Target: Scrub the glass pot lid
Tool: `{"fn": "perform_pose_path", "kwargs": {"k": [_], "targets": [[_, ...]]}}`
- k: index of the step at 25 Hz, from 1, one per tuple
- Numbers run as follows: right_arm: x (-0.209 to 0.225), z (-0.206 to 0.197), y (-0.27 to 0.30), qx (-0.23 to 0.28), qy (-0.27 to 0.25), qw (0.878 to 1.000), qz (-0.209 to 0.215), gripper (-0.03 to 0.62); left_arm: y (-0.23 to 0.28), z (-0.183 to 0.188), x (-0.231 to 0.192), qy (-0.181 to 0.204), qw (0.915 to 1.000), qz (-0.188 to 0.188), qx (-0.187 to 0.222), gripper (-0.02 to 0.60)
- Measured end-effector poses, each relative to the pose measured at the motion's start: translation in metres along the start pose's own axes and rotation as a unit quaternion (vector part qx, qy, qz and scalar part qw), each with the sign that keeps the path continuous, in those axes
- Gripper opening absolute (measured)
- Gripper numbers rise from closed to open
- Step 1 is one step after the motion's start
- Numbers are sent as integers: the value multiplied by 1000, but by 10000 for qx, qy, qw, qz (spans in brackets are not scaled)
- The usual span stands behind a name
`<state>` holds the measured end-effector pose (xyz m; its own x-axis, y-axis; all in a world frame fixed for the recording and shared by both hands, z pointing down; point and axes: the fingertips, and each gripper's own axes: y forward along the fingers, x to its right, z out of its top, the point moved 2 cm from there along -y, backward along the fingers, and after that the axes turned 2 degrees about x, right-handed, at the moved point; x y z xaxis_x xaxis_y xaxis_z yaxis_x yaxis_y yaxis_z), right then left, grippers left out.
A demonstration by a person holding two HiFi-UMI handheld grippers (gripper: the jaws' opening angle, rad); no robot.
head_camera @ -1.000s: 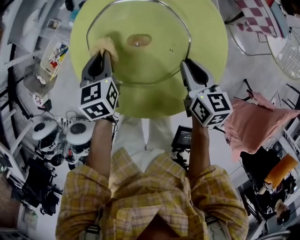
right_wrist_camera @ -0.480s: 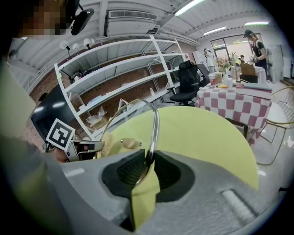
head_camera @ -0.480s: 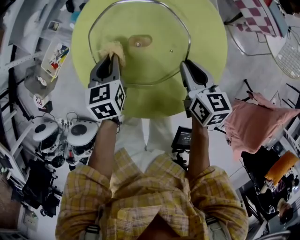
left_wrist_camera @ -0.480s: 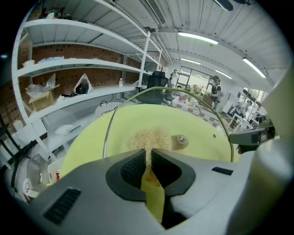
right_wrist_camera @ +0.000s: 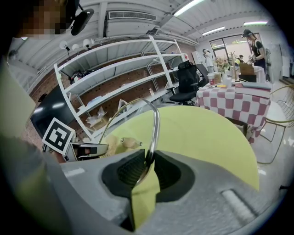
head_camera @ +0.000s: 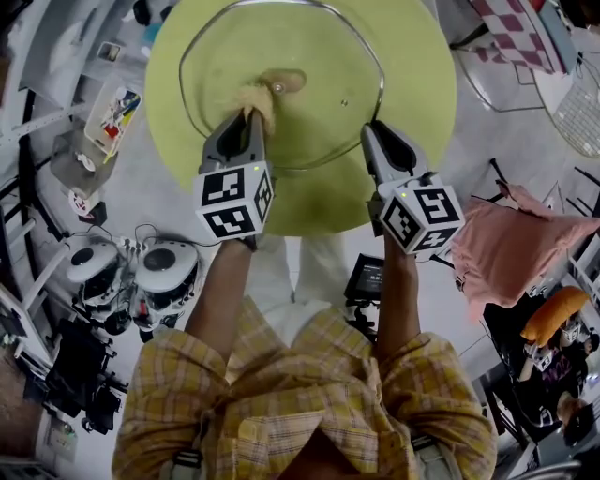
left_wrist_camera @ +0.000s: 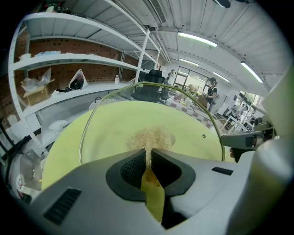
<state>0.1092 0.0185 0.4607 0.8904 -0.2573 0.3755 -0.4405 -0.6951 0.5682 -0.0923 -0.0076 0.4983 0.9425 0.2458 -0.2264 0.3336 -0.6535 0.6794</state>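
Observation:
The glass pot lid with its metal rim is held tilted over a round yellow-green table. My left gripper is shut on a tan fibrous scrubber, which presses on the glass just left of the lid's knob. In the left gripper view the scrubber sticks out from between the pads, with the lid's rim arching beyond it. My right gripper is shut on the lid's right edge. In the right gripper view the metal rim runs down into the pinched jaws.
A pink cloth is draped over a seat at the right. A checkered table stands at the top right. White round machines and cables lie on the floor at the left, with shelving beyond.
My left gripper has slid the scrubber to the right across the glass, from the lid's left side to beside the knob. The right gripper and lid have stayed put.

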Motion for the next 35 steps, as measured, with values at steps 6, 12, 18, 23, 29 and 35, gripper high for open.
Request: {"fn": "perform_pose_path", "kwargs": {"k": [6, 12, 18, 23, 29, 35], "targets": [[1, 0, 0, 13, 32, 10000, 9, 63, 2, -1, 12, -28, 10000, -71, -7, 40], [0, -3, 1, 4, 44, 10000, 24, 63, 6, -2, 24, 17, 9998, -182, -6, 40], [1, -3, 0, 34, 83, 9999, 44, 63, 9, -2, 43, 90, 9992, -387, -34, 40], [1, -4, 1, 28, 92, 10000, 22, 63, 13, -4, 70, 212, 9973, -690, -109, 40], [3, -4, 1, 5, 111, 9999, -5, 63, 15, -3, 83, 206, 9963, -814, -175, 40], [4, -5, 2, 5, 143, 9999, -20, 61, 16, -2, 88, 234, 9959, -853, -190, 40]]}}
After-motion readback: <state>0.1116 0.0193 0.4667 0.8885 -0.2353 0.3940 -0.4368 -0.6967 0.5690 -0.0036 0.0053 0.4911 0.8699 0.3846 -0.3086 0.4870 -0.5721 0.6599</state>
